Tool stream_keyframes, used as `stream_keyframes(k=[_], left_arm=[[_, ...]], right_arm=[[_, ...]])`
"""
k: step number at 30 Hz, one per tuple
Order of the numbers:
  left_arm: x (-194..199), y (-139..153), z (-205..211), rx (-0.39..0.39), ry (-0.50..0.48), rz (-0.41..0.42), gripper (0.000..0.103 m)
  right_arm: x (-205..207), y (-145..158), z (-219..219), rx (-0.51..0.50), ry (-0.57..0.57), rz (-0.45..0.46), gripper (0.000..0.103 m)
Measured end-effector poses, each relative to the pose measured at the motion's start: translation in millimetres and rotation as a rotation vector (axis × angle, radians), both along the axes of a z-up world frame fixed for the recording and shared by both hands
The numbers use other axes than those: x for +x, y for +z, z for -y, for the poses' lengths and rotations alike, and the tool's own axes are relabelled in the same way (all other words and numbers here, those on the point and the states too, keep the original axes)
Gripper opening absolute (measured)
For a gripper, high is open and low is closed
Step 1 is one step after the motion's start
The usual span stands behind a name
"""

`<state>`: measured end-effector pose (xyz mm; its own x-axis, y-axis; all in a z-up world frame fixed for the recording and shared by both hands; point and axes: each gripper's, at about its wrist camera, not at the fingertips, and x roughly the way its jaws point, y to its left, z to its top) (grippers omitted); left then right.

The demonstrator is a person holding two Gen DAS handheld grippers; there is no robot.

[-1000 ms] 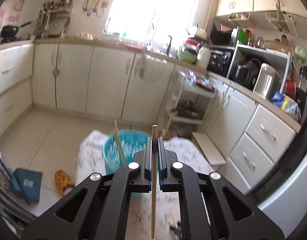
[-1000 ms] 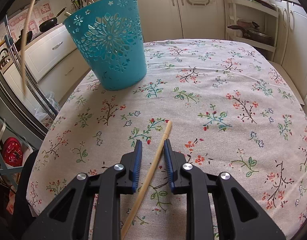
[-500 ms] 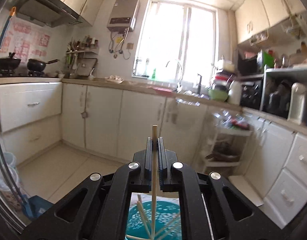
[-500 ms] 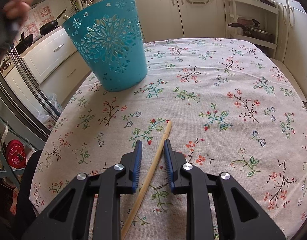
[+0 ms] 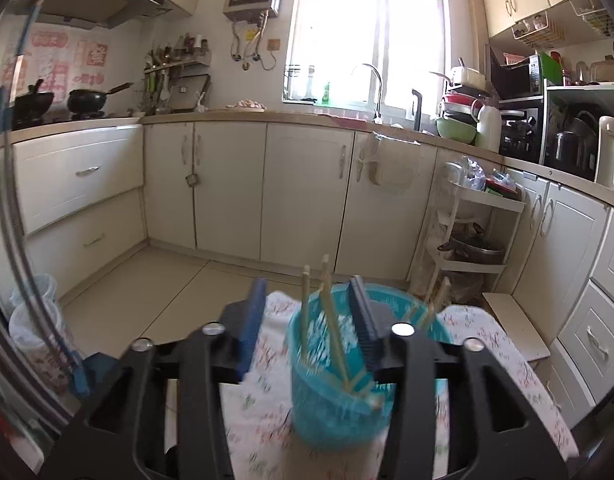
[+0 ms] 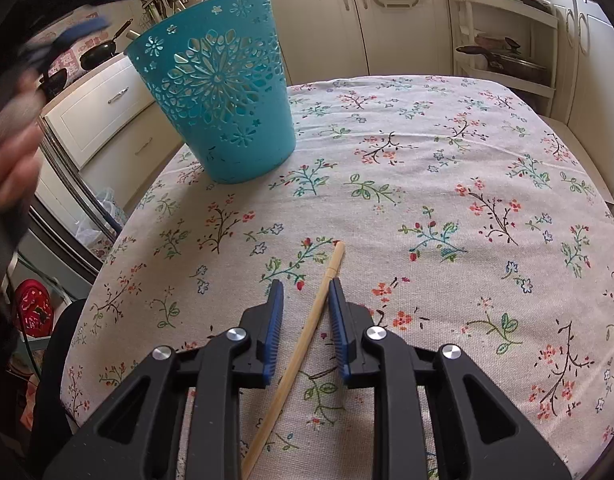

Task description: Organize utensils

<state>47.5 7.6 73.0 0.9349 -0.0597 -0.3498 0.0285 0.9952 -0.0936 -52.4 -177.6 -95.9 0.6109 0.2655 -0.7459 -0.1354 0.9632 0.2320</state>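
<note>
A pale wooden chopstick (image 6: pixel 307 330) lies between the spread right hand-held gripper (image 6: pixel 305 303); left hand-held gripper (image 5: pixel 309 304) gapes empty.

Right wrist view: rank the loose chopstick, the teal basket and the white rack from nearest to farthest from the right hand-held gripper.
1. Chopstick, lying on the cloth between the open right hand-held gripper fingers.
2. Teal basket, ahead and left, standing on the table.
3. White rack, beyond the table's far edge, right.

teal cutout-flower basket (image 6: pixel 217 92) at 11 o'clock, pale wood chopstick (image 6: pixel 303 344), cream tablecloth (image 6: pixel 447 184) with red-and-green floral sprigs
</note>
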Motion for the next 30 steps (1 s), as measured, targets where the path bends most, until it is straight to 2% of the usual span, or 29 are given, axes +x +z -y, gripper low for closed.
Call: stream_keyframes(k=[2, 4, 6, 7, 8, 9, 11, 14, 19, 26, 30], left_arm=[[-20, -13, -4, 0.006, -0.002, -0.015, 0.048], [-36, -36, -6, 0.016, -0.016, -0.068, 0.052], [-41, -70, -5, 0.026, -0.042, -0.173, 0.053], [-41, -80, -5, 0.025, -0.050, -0.209, 0.054], [-37, -99, -3, 0.023, -0.075, -0.288, 0.054], [-33, -109, -2, 0.025, -0.088, -0.330, 0.054], [-22, -132, 1, 0.046, -0.101, -0.419, 0.055], [-13, -148, 1, 0.052, -0.095, -0.483, 0.060], [-12, -152, -9, 0.025, -0.086, -0.492, 0.072], [-10, -150, -2, 0.040, -0.086, -0.496, 0.079], [-8, -150, -1, 0.040, -0.083, -0.504, 0.081]], right_arm=[[-2, 0, -1, -0.012, 0.003, 0.000, 0.024], [-4, 1, -5, -0.036, 0.008, 0.004, 0.024], [-6, 1, -9, -0.066, 0.013, 0.011, 0.024], [-6, 1, -11, -0.079, 0.015, 0.013, 0.023], [-6, 1, -12, -0.089, 0.019, 0.015, 0.021], [-8, 1, -15, -0.101, 0.032, 0.016, 0.014], [-11, 2, -22, -0.128, 0.078, 0.017, 0.010], [-11, 3, -24, -0.139, 0.076, -0.005, 0.011], [-9, 3, -26, -0.142, 0.056, -0.013, 0.012], [-7, 3, -30, -0.138, 0.081, -0.011, 0.008], [-3, 4, -30, -0.126, 0.094, -0.044, 0.014]])
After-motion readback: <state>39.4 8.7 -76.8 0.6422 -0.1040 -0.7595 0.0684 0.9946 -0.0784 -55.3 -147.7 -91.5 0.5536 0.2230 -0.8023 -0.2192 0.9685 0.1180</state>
